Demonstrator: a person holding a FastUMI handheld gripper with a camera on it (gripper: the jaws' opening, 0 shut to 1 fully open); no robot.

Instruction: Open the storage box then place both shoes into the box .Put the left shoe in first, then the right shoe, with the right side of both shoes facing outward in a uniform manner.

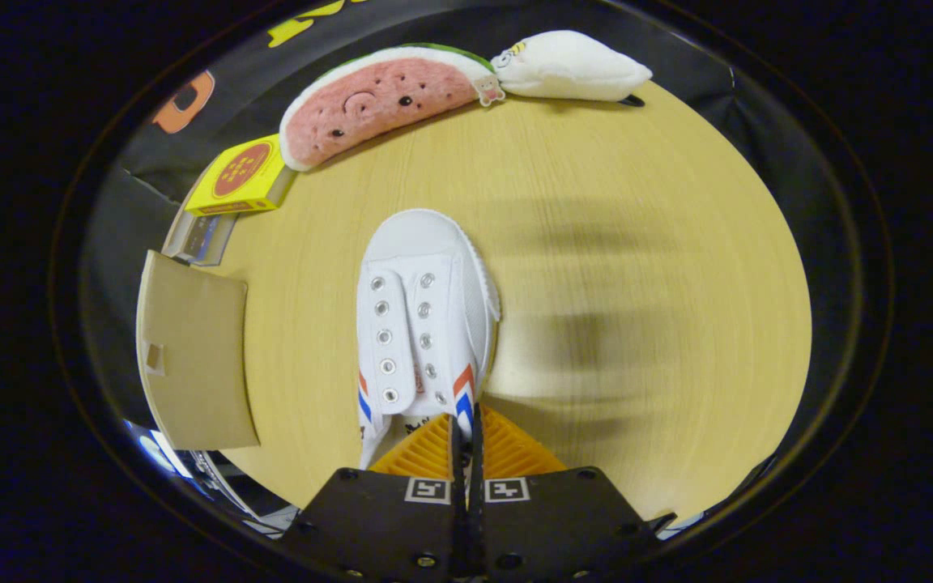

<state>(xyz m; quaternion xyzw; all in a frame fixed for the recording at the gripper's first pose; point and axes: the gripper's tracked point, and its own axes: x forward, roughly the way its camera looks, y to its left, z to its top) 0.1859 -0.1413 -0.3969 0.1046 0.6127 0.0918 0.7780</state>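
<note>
Pale wooden tabletop (612, 202) is being crossed beneath a white canvas lace-up shoe (422, 312), which is being pinched at its heel collar by the gripper (466, 441), fingers nearly together. Such a thin bite is risking slippage.

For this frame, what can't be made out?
- Shoe: its heel end is covered by the gripper, whose fingers stand nearly together there; whether both press on the shoe cannot be told.
- Whether it is the left or right shoe: not clear from this angle.
- Storage box: a tan flap beside the shoe may be its lid; the rest is cut off.
- Small box under the yellow box: mostly hidden.
</note>
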